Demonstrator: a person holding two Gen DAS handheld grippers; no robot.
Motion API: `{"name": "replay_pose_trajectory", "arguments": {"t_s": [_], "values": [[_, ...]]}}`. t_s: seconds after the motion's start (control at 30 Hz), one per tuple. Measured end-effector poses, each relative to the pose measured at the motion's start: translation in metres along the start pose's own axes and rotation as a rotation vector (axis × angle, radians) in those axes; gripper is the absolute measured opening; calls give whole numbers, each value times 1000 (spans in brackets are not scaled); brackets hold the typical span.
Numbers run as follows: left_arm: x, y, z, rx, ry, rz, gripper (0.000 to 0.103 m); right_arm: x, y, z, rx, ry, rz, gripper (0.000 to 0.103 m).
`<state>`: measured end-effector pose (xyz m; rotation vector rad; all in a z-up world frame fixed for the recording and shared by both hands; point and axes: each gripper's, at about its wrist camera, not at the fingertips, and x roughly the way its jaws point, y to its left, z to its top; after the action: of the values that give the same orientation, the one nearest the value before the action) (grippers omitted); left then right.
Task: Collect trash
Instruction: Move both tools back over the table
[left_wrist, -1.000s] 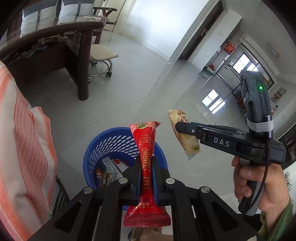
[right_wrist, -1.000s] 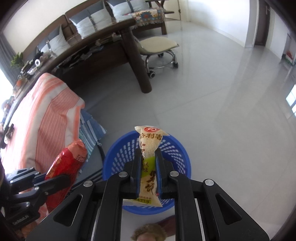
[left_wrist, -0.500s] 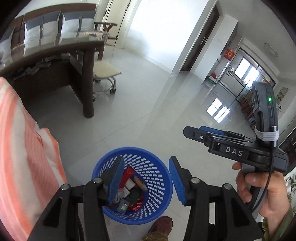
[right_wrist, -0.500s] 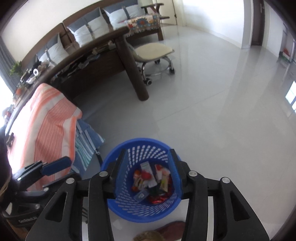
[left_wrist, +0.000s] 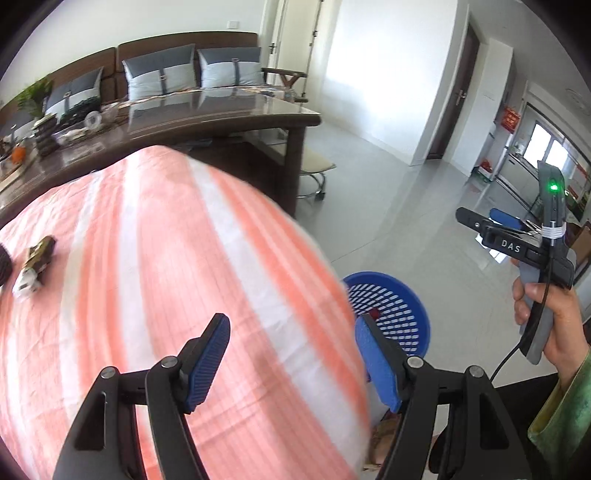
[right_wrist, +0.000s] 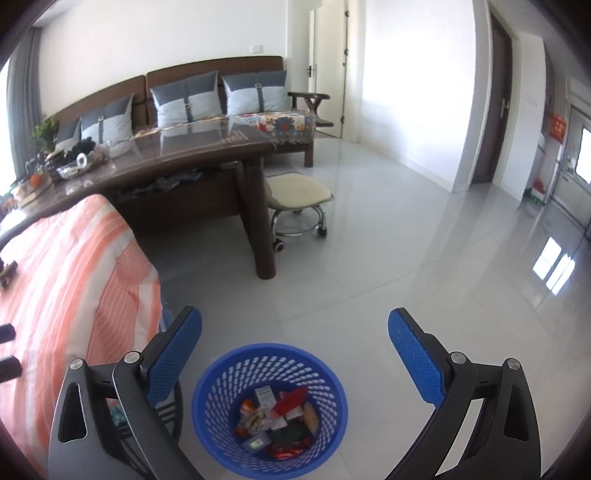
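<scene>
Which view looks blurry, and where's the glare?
Left wrist view: the striped cloth is smeared by motion blur, worst at its right edge. Right wrist view: sharp, the basket crisp; window glare on the floor at right; both bend with fisheye.

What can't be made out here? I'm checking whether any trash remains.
- Blue basket, left wrist view: contents hidden by the striped cloth and a finger.
- Wrappers on cloth, left view: blurred, small.
- Same spot, right wrist view: cut off at the frame edge.

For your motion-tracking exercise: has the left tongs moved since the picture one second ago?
Yes. The left tongs have swung left, away from above the blue basket, which now sits at their right, and over the striped cloth.
</scene>
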<state>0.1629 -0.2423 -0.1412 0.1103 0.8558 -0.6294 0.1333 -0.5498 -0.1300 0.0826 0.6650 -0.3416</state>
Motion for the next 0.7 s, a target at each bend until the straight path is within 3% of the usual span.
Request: {"name": "replay_pose_trajectory", "arguments": {"t_s": [0.2, 0.5, 0.7], "values": [[-42, 91, -37, -89, -10, 149, 72, -18, 87, -15, -123, -33, 97, 101], [-72, 178, -71, -173, -8, 288, 72, -47, 271, -44, -313, 90, 421, 101], [-78, 224, -93, -270, 7, 311, 72, -23, 364, -66, -462, 184, 463, 101]]}}
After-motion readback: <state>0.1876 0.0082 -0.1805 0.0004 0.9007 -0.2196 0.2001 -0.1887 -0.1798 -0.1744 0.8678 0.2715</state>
